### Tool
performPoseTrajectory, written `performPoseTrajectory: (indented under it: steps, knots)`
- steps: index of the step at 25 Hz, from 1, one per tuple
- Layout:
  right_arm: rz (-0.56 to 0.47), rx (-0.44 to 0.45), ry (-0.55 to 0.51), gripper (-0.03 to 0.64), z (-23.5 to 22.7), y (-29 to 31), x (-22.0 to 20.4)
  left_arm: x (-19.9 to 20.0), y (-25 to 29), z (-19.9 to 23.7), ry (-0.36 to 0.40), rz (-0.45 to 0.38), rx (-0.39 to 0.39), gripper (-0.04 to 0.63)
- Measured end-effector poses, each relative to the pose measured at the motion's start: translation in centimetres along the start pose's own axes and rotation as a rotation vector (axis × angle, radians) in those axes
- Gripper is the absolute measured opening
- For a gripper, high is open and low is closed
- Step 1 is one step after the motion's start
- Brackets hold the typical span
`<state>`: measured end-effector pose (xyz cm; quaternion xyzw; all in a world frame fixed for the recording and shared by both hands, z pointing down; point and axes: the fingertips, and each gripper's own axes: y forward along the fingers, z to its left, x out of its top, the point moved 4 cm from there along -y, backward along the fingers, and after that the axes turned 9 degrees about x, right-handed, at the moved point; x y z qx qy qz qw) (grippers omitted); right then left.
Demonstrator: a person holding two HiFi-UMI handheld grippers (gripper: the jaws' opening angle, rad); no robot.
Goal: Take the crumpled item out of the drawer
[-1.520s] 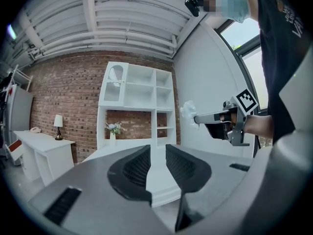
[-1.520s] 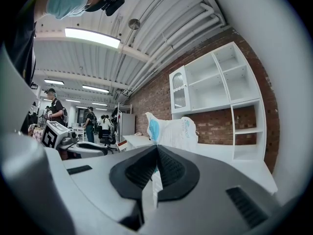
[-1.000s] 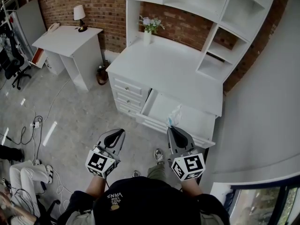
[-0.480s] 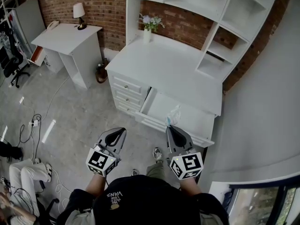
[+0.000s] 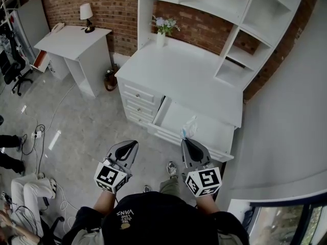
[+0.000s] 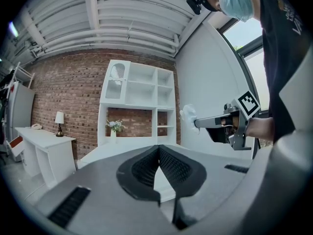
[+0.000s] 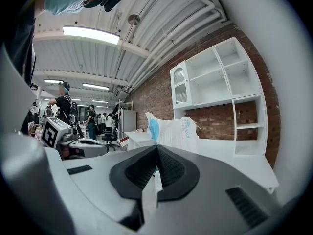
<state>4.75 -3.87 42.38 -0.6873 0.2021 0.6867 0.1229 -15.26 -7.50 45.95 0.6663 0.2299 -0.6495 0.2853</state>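
White crumpled bag [image 7: 171,131] shows its lettering only in the right gripper view.

The person holds the left gripper [image 5: 134,143] and the right gripper [image 5: 185,140] side by side, low in front of the body. Both point forward and angle slightly toward each other. The left forearm [image 5: 104,201] and right forearm [image 5: 205,204] reach out from under the head. The left gripper's jaws are pressed together with nothing between them. The right gripper's jaws are closed on a crumpled plastic bag [image 7: 168,130], which sticks out past their tips.
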Motion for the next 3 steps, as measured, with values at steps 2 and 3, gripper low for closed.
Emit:
performPoseTrajectory:
  steps: [2, 3]
  knots:
    - [0.001, 0.002, 0.001, 0.002, 0.03, 0.01, -0.04, -0.08, 0.01, -0.02, 0.000, 0.002, 0.000, 0.008]
    - [0.002, 0.004, 0.002, 0.002, 0.04, 0.02, -0.07, -0.11, 0.03, -0.03, 0.000, 0.003, 0.000, 0.008]
